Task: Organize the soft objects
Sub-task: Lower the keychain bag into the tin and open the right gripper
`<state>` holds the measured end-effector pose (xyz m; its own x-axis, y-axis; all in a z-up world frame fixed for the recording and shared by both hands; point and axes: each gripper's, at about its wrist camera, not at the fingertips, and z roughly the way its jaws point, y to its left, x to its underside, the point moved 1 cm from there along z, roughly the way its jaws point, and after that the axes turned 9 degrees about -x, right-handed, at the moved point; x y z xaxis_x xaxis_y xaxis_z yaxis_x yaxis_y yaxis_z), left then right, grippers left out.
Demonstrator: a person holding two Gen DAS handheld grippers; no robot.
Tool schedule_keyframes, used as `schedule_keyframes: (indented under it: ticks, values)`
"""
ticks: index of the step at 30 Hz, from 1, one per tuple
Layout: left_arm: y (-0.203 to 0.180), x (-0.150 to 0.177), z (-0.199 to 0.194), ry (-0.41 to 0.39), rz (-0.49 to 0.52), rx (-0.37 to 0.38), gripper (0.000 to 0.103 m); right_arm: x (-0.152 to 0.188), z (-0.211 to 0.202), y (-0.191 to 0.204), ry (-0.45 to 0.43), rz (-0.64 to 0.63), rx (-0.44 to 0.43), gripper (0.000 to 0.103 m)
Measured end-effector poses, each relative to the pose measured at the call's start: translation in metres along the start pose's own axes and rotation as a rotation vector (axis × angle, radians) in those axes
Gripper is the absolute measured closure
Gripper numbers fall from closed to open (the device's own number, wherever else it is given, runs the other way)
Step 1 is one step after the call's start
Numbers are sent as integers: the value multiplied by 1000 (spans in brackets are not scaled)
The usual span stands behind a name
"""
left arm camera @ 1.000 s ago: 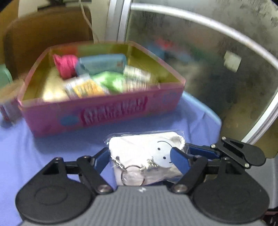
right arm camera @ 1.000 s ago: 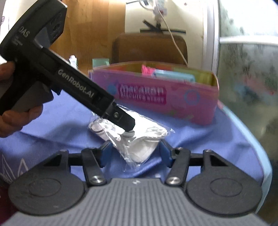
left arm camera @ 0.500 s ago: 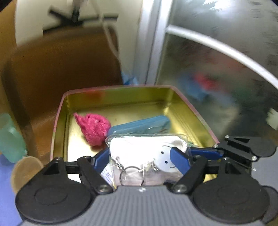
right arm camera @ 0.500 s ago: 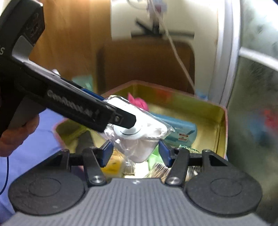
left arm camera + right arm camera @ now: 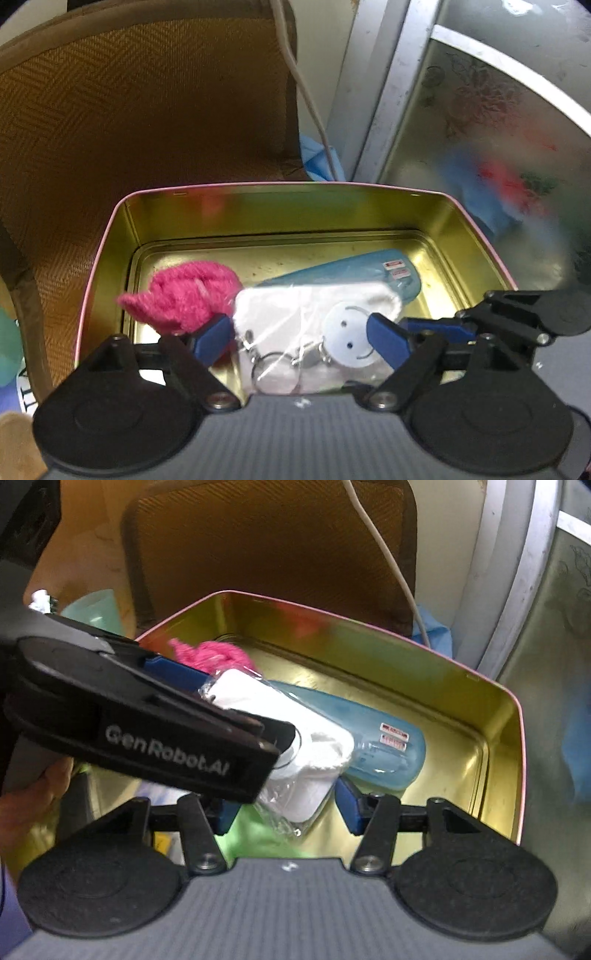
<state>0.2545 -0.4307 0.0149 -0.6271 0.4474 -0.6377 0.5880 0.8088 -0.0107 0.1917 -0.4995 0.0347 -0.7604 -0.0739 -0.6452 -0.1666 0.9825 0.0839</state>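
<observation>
Left gripper (image 5: 299,338) clamps bagged white plush keychain (image 5: 314,325) over gold tin (image 5: 288,210), frame centre; right gripper (image 5: 282,810) parted around bag's end.

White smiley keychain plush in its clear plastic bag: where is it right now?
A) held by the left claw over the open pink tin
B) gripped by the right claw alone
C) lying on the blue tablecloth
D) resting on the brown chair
A: the left claw pinches the white smiley keychain plush in its clear plastic bag above the gold interior of the open pink tin; the right claw is open beside it.
</observation>
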Motion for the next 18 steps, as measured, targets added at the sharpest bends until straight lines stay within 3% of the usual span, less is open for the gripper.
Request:
schedule_keyframes:
  ticks: [7,18]
  values:
    - [7,8,-7,-20,-1,-26,13,4,-1,-12,1,46,-12,44]
    - [9,51,-91,-168,30,-118,10,38,-55,4,-100,124,-56,45]
